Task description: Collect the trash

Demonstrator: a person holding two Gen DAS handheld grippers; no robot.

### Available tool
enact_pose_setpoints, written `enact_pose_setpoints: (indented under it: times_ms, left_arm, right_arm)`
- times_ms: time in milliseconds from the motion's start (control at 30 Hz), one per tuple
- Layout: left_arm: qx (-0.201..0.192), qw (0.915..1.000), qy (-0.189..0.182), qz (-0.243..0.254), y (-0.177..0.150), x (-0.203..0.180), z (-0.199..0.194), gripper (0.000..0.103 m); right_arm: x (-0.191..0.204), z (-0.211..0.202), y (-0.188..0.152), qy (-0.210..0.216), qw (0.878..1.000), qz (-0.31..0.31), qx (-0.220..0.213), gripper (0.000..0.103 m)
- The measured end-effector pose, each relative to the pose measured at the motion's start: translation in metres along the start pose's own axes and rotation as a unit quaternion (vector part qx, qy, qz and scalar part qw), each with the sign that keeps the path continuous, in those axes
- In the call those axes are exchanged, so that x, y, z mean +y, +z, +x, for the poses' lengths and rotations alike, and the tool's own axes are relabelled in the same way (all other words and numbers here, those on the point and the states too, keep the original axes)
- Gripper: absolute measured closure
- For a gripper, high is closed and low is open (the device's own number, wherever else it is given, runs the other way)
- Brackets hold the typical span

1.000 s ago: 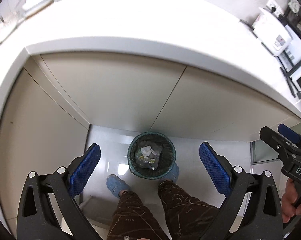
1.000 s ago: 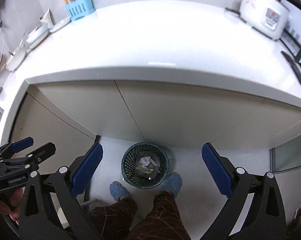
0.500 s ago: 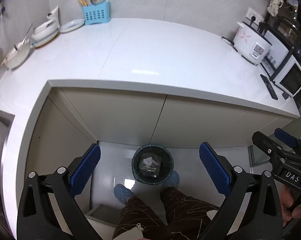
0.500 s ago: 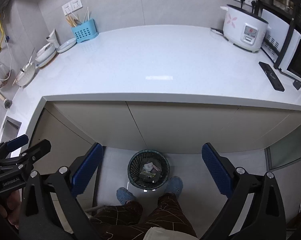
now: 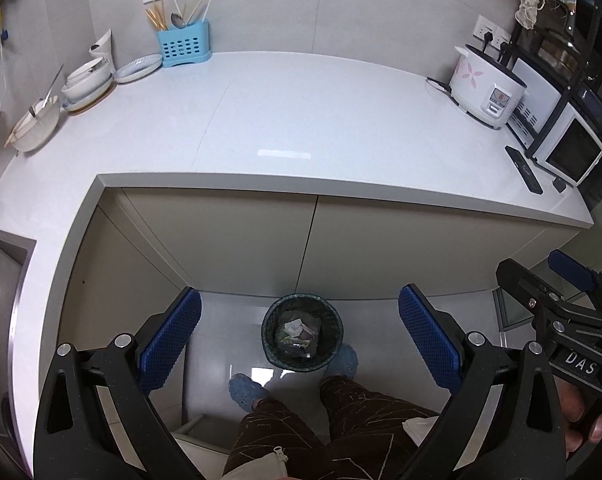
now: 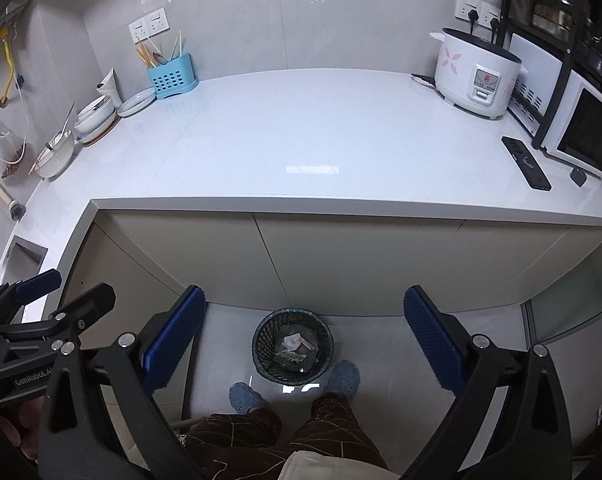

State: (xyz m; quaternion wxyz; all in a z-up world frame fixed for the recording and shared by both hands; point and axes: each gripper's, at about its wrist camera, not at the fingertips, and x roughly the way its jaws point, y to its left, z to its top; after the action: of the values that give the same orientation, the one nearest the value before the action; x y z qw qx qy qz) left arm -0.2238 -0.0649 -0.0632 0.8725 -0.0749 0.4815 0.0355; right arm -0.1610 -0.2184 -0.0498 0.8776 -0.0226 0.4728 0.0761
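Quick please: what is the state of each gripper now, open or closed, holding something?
Left gripper: open, holding nothing.
Right gripper: open, holding nothing.

"DAS" stands on the right tongs (image 5: 573, 280); "GenRobot.AI" on the left tongs (image 6: 67, 292).

White countertop (image 6: 301, 140), blue utensil caddy (image 6: 172, 77) and stacked bowls (image 6: 95, 114) at back left, rice cooker (image 6: 475, 74) and remote (image 6: 525, 163) right, mesh bin (image 6: 293, 346) on tiled floor (image 6: 381, 360) below
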Motion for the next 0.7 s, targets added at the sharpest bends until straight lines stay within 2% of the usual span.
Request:
enact_pose_setpoints:
  times_ms: [700]
  left_arm:
    - [-0.006,0.9999,0.002,0.016,-0.009,-0.004,-0.004,0.006]
  right_arm:
    - [-0.012,-0.01,-0.007,-0.021,1.0,0.006,-0.003,0.008]
